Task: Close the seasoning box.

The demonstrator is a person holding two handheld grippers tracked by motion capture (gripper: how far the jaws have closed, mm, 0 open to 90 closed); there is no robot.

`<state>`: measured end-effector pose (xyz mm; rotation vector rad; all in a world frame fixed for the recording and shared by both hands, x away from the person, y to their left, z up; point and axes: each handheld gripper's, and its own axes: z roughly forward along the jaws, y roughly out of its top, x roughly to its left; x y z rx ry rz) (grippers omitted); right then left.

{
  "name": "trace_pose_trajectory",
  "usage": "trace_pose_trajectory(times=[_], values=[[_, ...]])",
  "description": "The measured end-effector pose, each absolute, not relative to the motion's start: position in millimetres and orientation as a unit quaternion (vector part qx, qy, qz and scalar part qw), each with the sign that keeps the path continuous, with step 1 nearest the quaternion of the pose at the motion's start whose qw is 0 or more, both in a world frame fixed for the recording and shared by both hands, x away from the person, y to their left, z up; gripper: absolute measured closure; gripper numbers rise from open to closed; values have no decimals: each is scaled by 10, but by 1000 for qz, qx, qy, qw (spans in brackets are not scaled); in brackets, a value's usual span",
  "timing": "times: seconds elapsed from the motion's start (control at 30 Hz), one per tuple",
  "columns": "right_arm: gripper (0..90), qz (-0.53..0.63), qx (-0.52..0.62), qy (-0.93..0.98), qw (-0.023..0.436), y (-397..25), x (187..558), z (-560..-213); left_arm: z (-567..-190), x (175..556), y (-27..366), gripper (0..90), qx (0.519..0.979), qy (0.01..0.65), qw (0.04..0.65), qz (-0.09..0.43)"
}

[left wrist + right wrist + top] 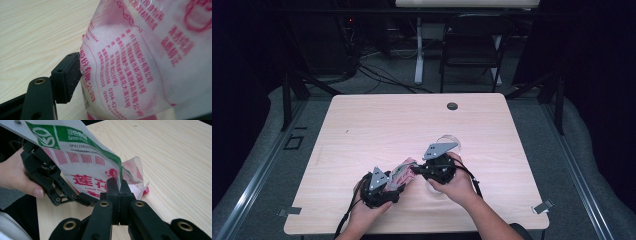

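A soft, crinkly plastic bag (401,173) of white powder is held low in the frame, above the worktop (377,125). Both grippers' fingers are clenched on it: left gripper (82,72) at its side, right gripper (119,192) at the thin top edge, judged the surest hold.

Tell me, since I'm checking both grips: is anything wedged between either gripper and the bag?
Nothing visible. The right gripper is shut directly on the bag edge; the left gripper presses its pad straight against the film.
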<state>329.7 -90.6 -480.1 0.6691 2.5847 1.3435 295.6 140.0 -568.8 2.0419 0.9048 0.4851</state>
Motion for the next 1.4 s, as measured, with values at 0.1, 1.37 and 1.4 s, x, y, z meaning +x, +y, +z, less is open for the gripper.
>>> trace_pose_trajectory(times=[0.1, 1.37, 1.4], values=[[900, 448, 223, 862, 77, -905, 3295, -4801, -5713, 2969, 1400, 285, 814, 359, 414, 193], [900, 448, 227, 861, 83, -928, 3264, -4819, -5878, 3098, 1304, 318, 837, 378, 359, 164], [900, 449, 228, 860, 83, -929, 3263, -4821, -5877, 3096, 1302, 331, 837, 377, 361, 163]])
